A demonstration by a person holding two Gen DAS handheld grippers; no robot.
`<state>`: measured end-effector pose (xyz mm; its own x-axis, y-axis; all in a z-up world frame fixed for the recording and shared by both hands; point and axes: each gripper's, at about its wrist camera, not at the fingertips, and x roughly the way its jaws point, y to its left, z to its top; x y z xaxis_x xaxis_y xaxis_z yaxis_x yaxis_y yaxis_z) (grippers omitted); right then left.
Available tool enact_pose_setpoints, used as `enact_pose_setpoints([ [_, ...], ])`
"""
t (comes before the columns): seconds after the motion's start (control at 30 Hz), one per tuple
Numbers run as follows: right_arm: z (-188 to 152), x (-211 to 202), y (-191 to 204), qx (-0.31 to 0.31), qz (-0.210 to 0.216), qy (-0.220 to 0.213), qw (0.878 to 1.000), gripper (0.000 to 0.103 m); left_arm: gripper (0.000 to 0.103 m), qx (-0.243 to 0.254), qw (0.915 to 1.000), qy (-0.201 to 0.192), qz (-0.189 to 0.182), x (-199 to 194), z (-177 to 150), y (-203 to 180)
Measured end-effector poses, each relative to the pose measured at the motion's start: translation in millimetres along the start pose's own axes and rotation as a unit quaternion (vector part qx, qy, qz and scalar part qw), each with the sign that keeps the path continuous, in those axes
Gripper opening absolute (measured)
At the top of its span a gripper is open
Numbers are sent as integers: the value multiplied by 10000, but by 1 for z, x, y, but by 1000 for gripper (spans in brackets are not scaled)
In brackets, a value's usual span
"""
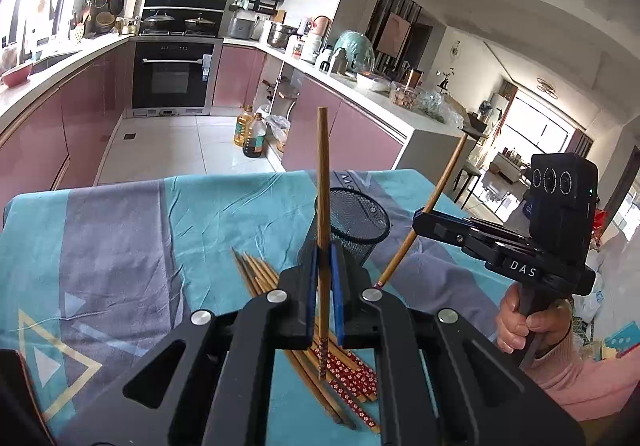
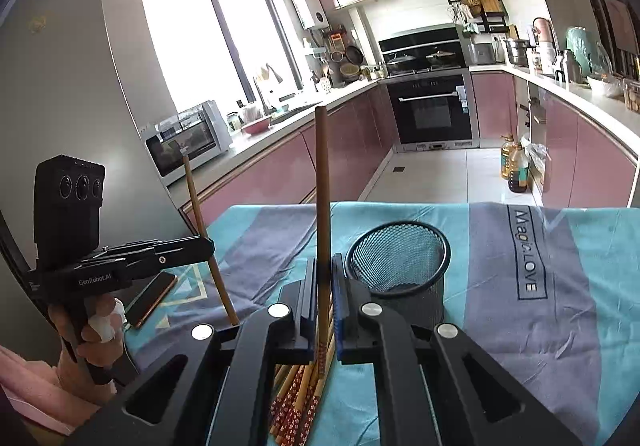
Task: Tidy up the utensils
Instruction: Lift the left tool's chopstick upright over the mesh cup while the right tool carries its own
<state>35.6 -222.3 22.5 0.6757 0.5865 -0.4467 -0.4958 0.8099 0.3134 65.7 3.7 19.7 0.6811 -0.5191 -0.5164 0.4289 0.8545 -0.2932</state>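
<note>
The black mesh cup (image 2: 400,266) stood upright on the cloth-covered table, and everything else is placed from it. Just beside the cup, on the side nearer the cameras, lay the pile of wooden chopsticks (image 1: 340,362) with red flowered ends, flat on the cloth.

The left gripper (image 1: 325,266) was clamped on a single chopstick (image 1: 323,182), its blue pads pressed against the shaft; the stick stood nearly upright in front of the cup, patterned end hanging down over the pile. The right gripper (image 2: 325,278) was likewise closed tight on one chopstick (image 2: 322,182), held upright just left of the cup in its own view. In the left wrist view the right gripper (image 1: 420,216) appeared to the right of the cup with its stick slanting, a hand (image 1: 528,322) around its grip; in the right wrist view the left gripper (image 2: 206,244) showed well left of the cup.

The tablecloth (image 2: 500,318) was teal with grey bands, lettered "Magic.LOVE" to the right of the cup. A phone (image 2: 150,298) lay on the cloth far left of the cup.

Beyond the cup ran a kitchen: pink cabinets (image 2: 280,174) under pale counters, a built-in oven (image 2: 432,110) with pans on the hob above, a bright window (image 2: 208,42), a white toaster oven (image 2: 188,138) and oil bottles (image 2: 516,166) on the tiled floor.
</note>
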Motion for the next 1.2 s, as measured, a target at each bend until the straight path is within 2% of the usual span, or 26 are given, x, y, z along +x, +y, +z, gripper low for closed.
enact_pose_setpoints([
  [0.33, 49, -17, 3, -306, -21, -539, 9981, 6, 7, 108, 9984, -548, -130, -7, 50, -20],
  [0.7, 81, -29, -11, -447, -348, -916, 9942, 6, 7, 313, 9958, -843, -187, 9, 98, -52],
  [0.8, 80, -19, -21, -397, -452, -806, 9949, 6, 7, 351, 9964, -774, -23, 24, 101, -57],
  [0.97, 70, 4, -35, -313, -554, -404, 9972, 6, 7, 484, 9979, -392, 162, 55, 91, -63],
  [1.13, 56, 24, -46, -215, -529, 108, 9983, 6, 7, 550, 9983, 122, 120, 89, 72, -59],
  [1.2, 52, 33, -49, -159, -527, 325, 9980, 6, 7, 567, 9982, 189, 108, 99, 66, -54],
])
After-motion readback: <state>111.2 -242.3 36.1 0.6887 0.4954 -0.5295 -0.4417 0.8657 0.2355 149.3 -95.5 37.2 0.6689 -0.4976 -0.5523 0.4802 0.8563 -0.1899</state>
